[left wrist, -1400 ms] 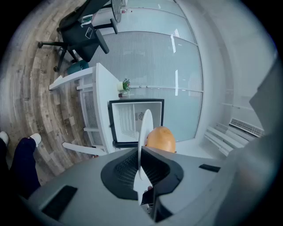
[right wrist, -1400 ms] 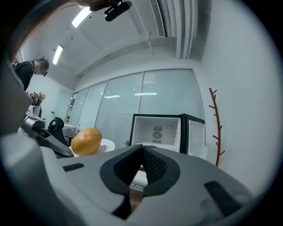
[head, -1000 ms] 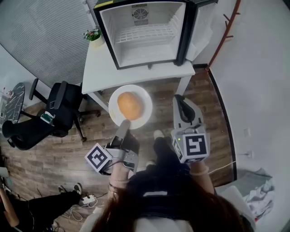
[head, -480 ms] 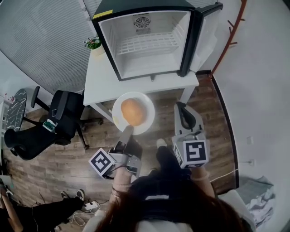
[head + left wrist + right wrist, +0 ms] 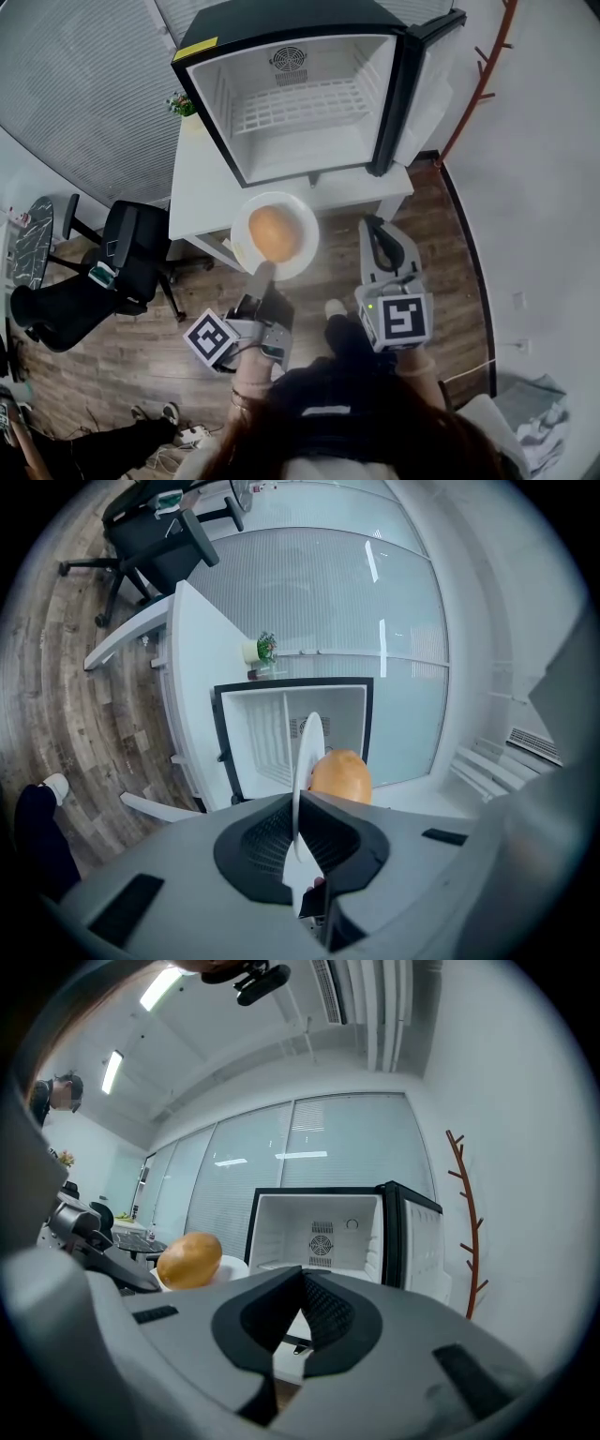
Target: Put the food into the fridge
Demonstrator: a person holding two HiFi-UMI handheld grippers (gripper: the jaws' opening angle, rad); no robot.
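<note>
A round yellow-brown piece of food (image 5: 273,232) lies on a white plate (image 5: 296,255). My left gripper (image 5: 262,274) is shut on the plate's near rim and holds it level, just in front of the white table (image 5: 202,187). In the left gripper view the plate (image 5: 307,752) stands edge-on between the jaws, with the food (image 5: 339,775) beyond it. The small black fridge (image 5: 300,94) stands open on the table, its white inside bare but for a wire shelf. My right gripper (image 5: 375,230) hovers right of the plate, shut on nothing.
The fridge door (image 5: 427,75) swings out to the right. A small potted plant (image 5: 183,103) sits left of the fridge. A black office chair (image 5: 131,253) stands to the left on the wood floor. At the right wall is a red-brown coat rack (image 5: 478,66).
The fridge and table have come nearer and fill more of the head view. The plate with the food stays in the left gripper's grip. The right gripper keeps its place beside it.
</note>
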